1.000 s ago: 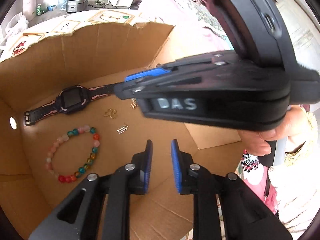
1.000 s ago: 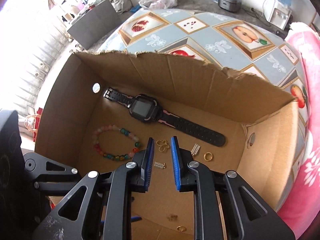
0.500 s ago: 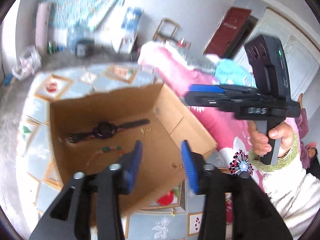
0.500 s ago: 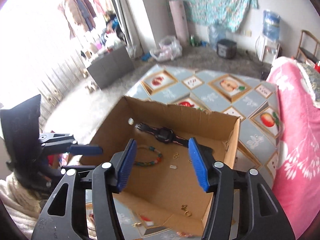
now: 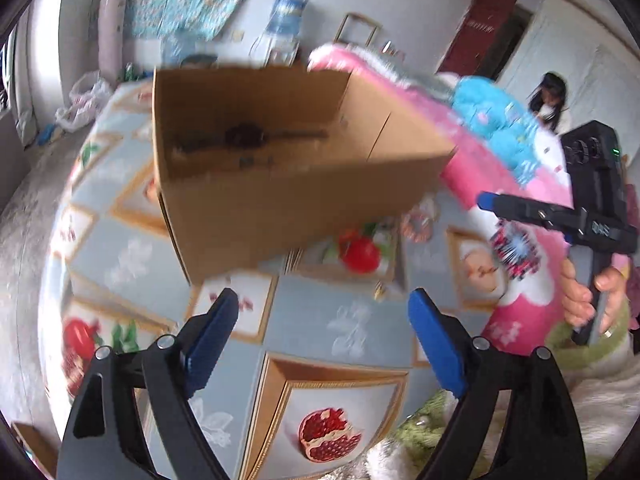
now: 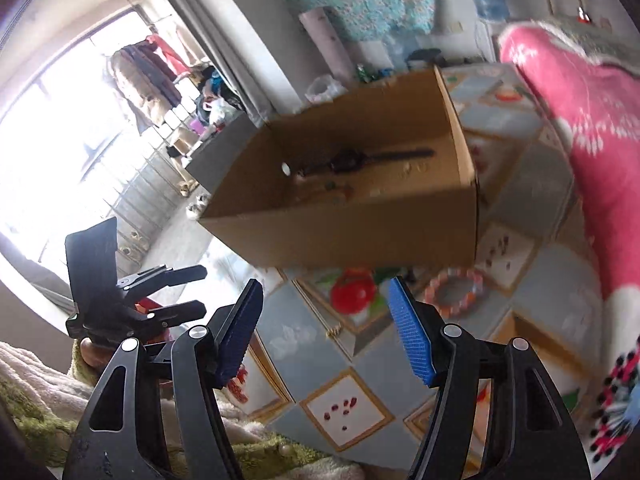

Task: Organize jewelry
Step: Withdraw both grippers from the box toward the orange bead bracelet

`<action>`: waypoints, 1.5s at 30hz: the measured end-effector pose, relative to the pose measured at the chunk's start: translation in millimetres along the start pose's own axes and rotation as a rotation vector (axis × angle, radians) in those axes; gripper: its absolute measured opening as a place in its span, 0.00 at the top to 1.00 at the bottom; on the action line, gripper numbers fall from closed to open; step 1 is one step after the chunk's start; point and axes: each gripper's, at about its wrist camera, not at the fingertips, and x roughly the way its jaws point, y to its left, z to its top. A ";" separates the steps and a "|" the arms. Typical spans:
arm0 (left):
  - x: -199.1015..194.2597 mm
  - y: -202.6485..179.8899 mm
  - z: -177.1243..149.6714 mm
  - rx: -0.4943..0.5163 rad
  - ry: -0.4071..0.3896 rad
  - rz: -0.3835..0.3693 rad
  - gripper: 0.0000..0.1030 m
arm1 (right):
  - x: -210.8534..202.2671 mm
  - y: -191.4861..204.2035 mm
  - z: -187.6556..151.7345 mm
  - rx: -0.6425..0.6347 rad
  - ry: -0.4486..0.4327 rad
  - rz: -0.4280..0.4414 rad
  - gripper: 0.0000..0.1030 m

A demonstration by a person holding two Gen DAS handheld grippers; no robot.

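An open cardboard box (image 5: 288, 208) (image 6: 360, 232) stands on a fruit-patterned mat. Inside lie a black watch (image 5: 244, 136) (image 6: 352, 159), a bead bracelet (image 6: 336, 190) and small gold pieces, all blurred. A pink bead bracelet (image 6: 454, 293) (image 5: 416, 226) lies on the mat outside the box's near right corner. A small gold piece (image 6: 332, 331) lies on the mat nearer me. My left gripper (image 5: 320, 340) is open and empty, held back from the box. My right gripper (image 6: 324, 332) is open and empty too; it shows at the right in the left wrist view (image 5: 486, 201).
The patterned mat (image 5: 332, 324) (image 6: 360, 364) covers the floor around the box. A pink blanket (image 6: 580, 120) (image 5: 460, 148) lies on the right. A person (image 5: 550, 98) sits far back. Clothes racks and a window are on the left in the right wrist view.
Both grippers pulled up and back out of the box, then dropped low before it, and opened wide. The box's contents stayed put.
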 end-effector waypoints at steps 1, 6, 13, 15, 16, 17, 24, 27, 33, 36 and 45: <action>13.3 -0.5 -3.8 -0.001 0.032 0.022 0.18 | 11.0 -4.7 -10.4 0.033 0.024 -0.021 0.40; 51.8 -6.5 -9.9 0.044 0.092 0.160 0.18 | 42.6 -18.6 -36.3 0.100 0.098 -0.194 0.35; 77.7 -5.5 -15.8 0.044 0.115 0.303 0.15 | 47.4 -11.6 -34.1 0.035 0.073 -0.364 0.23; 79.1 -6.1 -17.3 0.035 0.105 0.318 0.12 | 49.9 -12.7 -42.5 -0.004 0.068 -0.412 0.23; 79.7 -5.6 -17.5 0.020 0.102 0.323 0.09 | 50.8 -11.2 -43.7 -0.016 0.067 -0.423 0.23; 80.6 -5.6 -17.5 0.008 0.101 0.329 0.06 | 52.9 -12.0 -45.4 -0.020 0.068 -0.427 0.23; 80.8 -7.6 -21.2 -0.037 0.090 0.363 0.05 | 54.8 -14.0 -56.3 -0.039 0.076 -0.465 0.23; 80.3 -10.6 -21.4 -0.056 0.093 0.376 0.05 | 55.6 -15.8 -57.7 -0.046 0.076 -0.471 0.23; 79.7 -16.3 -23.1 -0.092 0.098 0.399 0.05 | 52.9 -11.9 -55.0 -0.072 0.042 -0.474 0.23; 79.2 -14.8 -25.3 -0.106 0.101 0.405 0.05 | 51.8 -12.6 -53.6 -0.063 0.038 -0.462 0.23; 80.7 -16.5 -24.6 -0.106 0.123 0.401 0.05 | 56.4 -16.1 -57.8 -0.056 0.056 -0.463 0.23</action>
